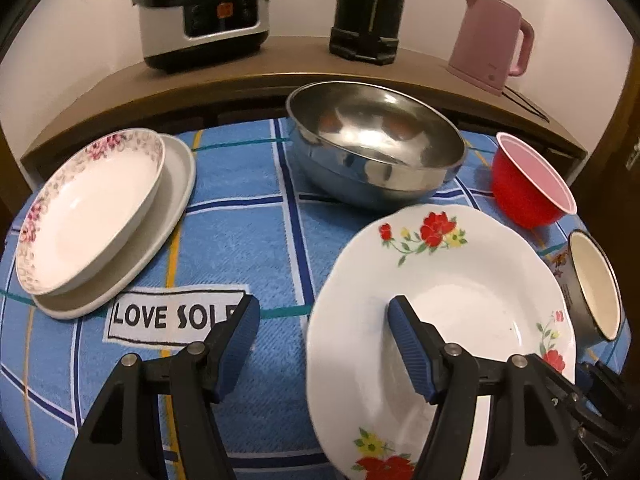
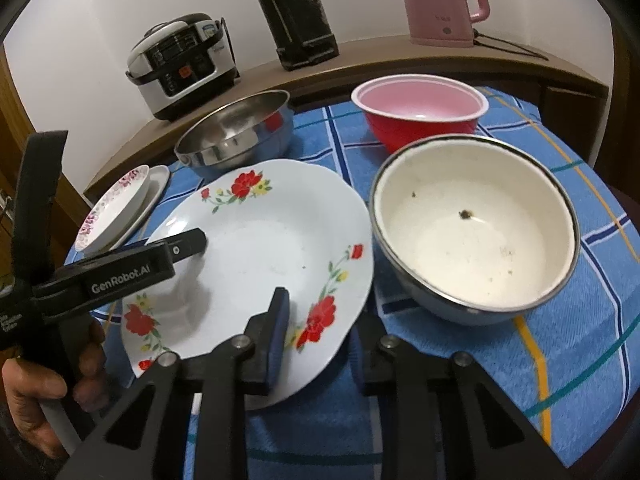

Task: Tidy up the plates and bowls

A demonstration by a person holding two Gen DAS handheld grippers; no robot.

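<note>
The right tongs (image 2: 316, 344) straddle the near rim of the red-flowered plate (image 2: 256, 248), clenching on it; the left tongs (image 1: 322, 318) gape across its left edge, one finger (image 1: 408, 332) over the well, gripping nothing. Right of the plate stands the enamel bowl (image 2: 476, 236); beyond it the steel bowl (image 1: 372, 148) and red bowl (image 2: 420, 116); left, a pink-flowered plate (image 1: 88, 212) stacked on a plain one (image 1: 168, 200).

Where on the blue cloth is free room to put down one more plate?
The widest bare patch of the blue cloth lies between the stacked plates, the steel bowl and the red-flower plate, around the "LOVE SOLE" label. It is crowded on the other side: red bowl, enamel bowl and red-flower plate sit close together.
</note>
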